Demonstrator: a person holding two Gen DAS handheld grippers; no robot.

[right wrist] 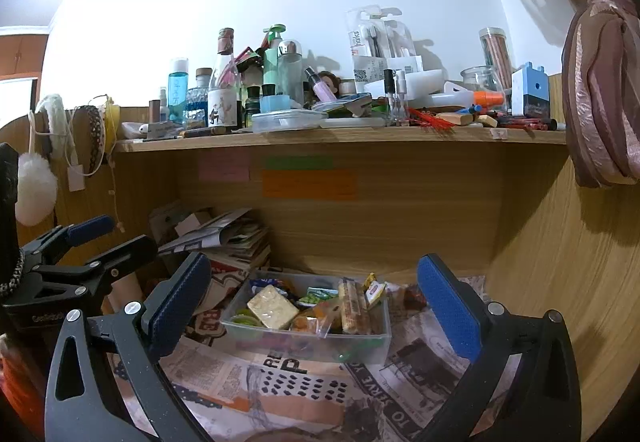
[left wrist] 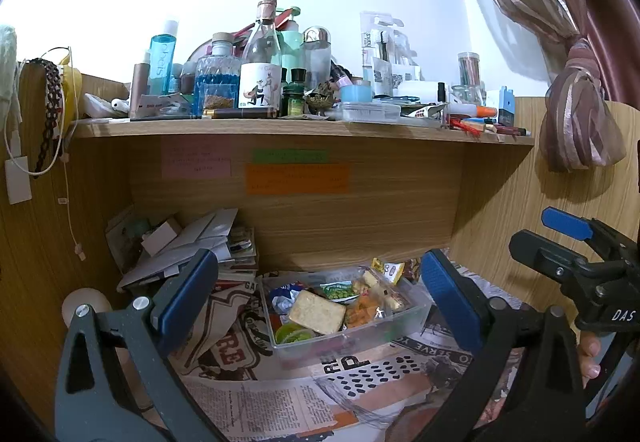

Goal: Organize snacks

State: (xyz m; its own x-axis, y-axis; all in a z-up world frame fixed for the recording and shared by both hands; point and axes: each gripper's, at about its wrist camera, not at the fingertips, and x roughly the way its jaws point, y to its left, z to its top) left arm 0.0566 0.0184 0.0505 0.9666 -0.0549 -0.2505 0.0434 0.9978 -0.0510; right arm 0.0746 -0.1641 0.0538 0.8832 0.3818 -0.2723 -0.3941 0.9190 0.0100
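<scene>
A clear plastic box (left wrist: 416,312) (right wrist: 304,342) stands on newspaper inside a wooden cubby. It holds a pale cracker packet (left wrist: 318,310) (right wrist: 272,306), a green pea packet (left wrist: 340,292) (right wrist: 320,296), orange snacks (left wrist: 366,310) and a long bar (right wrist: 352,306). A yellow packet (left wrist: 384,268) (right wrist: 374,290) and a dark red one (right wrist: 412,298) lie loose behind the box's right corner. My left gripper (left wrist: 320,274) (right wrist: 108,238) is open, short of the box. My right gripper (right wrist: 314,270) (left wrist: 556,238) is open wide beside it, holding nothing.
A shelf (left wrist: 280,128) overhead is crowded with bottles, jars and pens. A pile of papers and envelopes (left wrist: 192,242) fills the back left of the cubby. Wooden walls close both sides. A tied curtain (left wrist: 576,114) hangs at the right.
</scene>
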